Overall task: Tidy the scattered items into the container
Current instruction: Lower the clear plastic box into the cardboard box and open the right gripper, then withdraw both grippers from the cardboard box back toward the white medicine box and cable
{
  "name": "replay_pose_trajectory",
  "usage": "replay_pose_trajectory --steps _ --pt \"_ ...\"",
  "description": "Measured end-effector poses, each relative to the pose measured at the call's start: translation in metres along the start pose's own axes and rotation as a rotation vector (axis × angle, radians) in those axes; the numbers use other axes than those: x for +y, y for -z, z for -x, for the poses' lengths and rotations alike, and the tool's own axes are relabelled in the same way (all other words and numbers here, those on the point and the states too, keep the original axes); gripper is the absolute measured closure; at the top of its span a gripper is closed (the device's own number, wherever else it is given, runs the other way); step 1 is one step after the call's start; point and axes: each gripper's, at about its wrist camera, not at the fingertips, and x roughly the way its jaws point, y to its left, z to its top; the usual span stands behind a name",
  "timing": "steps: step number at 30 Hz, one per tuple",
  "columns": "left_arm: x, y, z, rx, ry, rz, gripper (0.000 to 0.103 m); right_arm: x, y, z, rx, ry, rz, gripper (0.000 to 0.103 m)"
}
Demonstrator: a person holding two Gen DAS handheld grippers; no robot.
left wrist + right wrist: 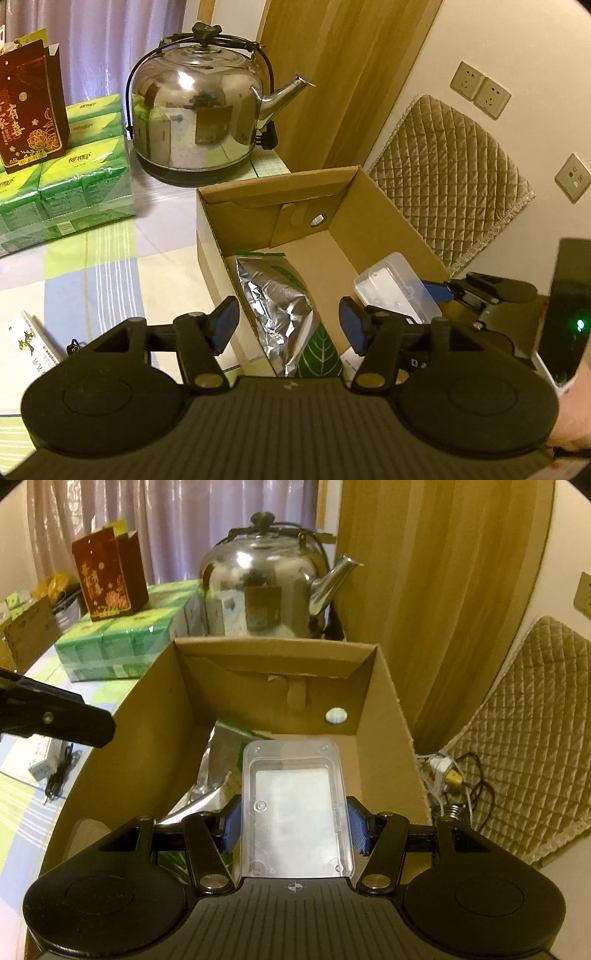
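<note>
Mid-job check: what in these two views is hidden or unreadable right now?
- Left wrist view: the white booklet on the table is cut off by the fisheye edge; its print is too small.
- Right wrist view: the box floor under the clear plastic case is hidden by the case and the right gripper.
- Both views: the foil pouch label is partly covered.

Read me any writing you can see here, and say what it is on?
"有喜": gold characters on the dark red gift bag; its other characters are too blurred.
Green tissue packs: white logo, unreadable.
White booklet on the tablecloth: print too small.
Clear plastic case in the right tongs: no readable text.
</note>
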Motion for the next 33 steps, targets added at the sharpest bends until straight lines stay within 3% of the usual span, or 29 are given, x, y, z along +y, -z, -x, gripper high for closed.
replay_pose_trajectory --steps 6,8,9,21,33 --pt "0.002 0.004 0.005 0.001 -0.001 -0.014 0.047 0.002 -0.002 -0.003 -0.011 -0.018 -0.027 0.049" --pt "0.003 0.006 0.007 0.000 -0.002 -0.016 0.046 0.001 -0.002 -0.001 -0.029 -0.010 -0.042 0.032" --pt "0.004 0.007 0.009 0.000 -0.003 -0.016 0.046 0.001 -0.002 0.001 -0.042 -0.011 -0.046 0.031" --pt "0.004 0.025 0.034 -0.011 -0.023 -0.015 0.041 0.005 0.008 0.049 -0.103 -0.003 -0.076 0.029" --pt "-0.005 0.070 0.105 -0.042 -0.139 -0.047 0.018 0.044 0.029 0.132 -0.179 -0.027 -0.069 0.019"
